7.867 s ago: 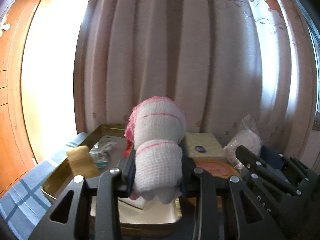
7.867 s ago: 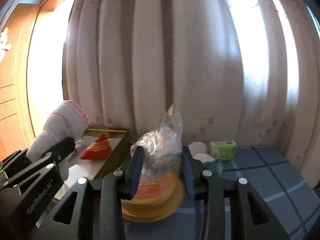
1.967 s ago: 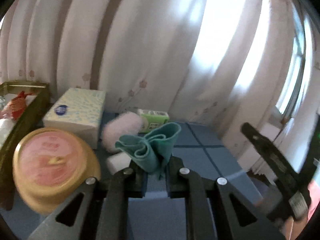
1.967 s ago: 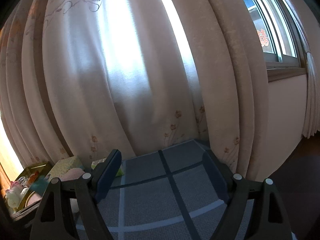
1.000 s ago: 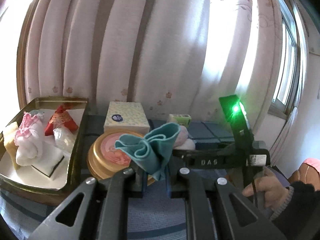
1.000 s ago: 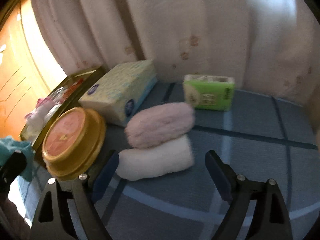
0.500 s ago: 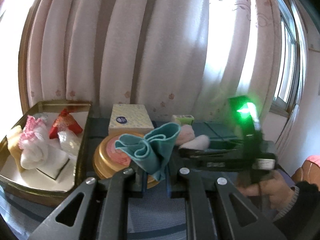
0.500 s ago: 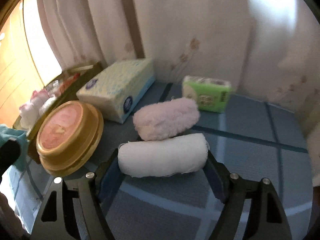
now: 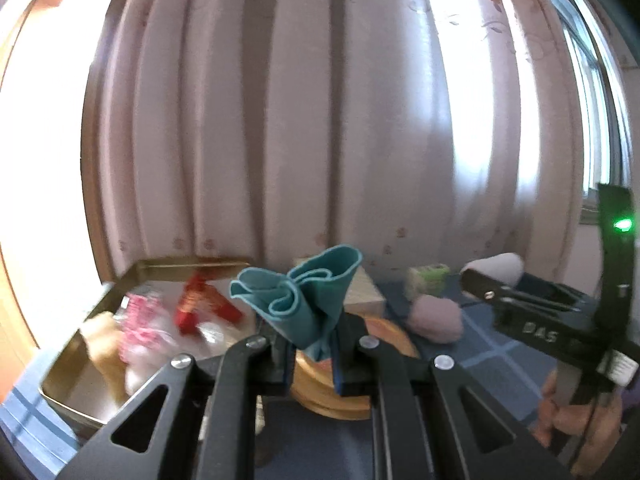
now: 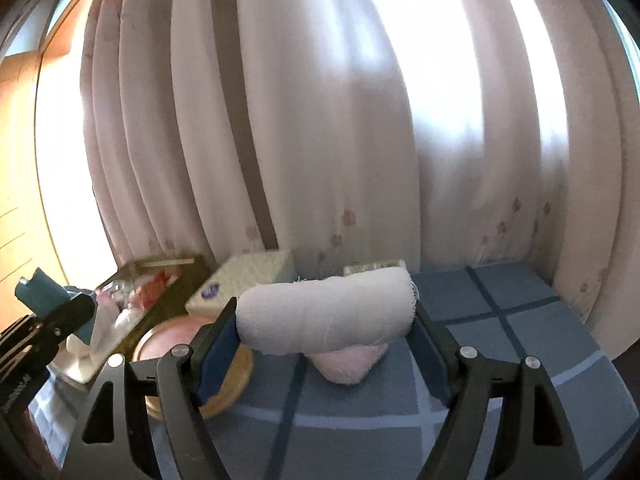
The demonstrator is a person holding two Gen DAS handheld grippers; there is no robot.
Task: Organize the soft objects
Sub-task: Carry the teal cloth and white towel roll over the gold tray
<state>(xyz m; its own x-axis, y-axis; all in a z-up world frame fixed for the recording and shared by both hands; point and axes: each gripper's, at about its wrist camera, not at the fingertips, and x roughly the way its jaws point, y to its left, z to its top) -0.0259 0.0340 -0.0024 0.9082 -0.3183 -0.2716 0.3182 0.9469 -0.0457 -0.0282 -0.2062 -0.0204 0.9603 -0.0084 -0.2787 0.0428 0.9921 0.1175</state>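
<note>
My left gripper (image 9: 312,354) is shut on a folded teal cloth (image 9: 304,300) and holds it up beside the gold tin tray (image 9: 68,396). The tray holds a pink-trimmed towel (image 9: 140,332), a red pouch (image 9: 204,308) and other soft items, blurred. My right gripper (image 10: 326,354) is shut on a rolled white towel (image 10: 326,318), held lengthwise between the pads above the blue checked tablecloth (image 10: 500,312). A fluffy pink roll (image 10: 348,364) lies on the cloth just under it. The white towel's end (image 9: 496,266) also shows in the left wrist view.
A round gold tin with a pink lid (image 10: 176,340) sits by the tray, a tissue box (image 10: 248,280) behind it. A green tissue pack (image 9: 428,280) lies near the curtain (image 10: 320,120). The left gripper with its teal cloth (image 10: 40,288) is at the right wrist view's left edge.
My right gripper has closed on the white towel roll and lifted it off the tablecloth. My left gripper has swung left toward the tray, still holding the teal cloth.
</note>
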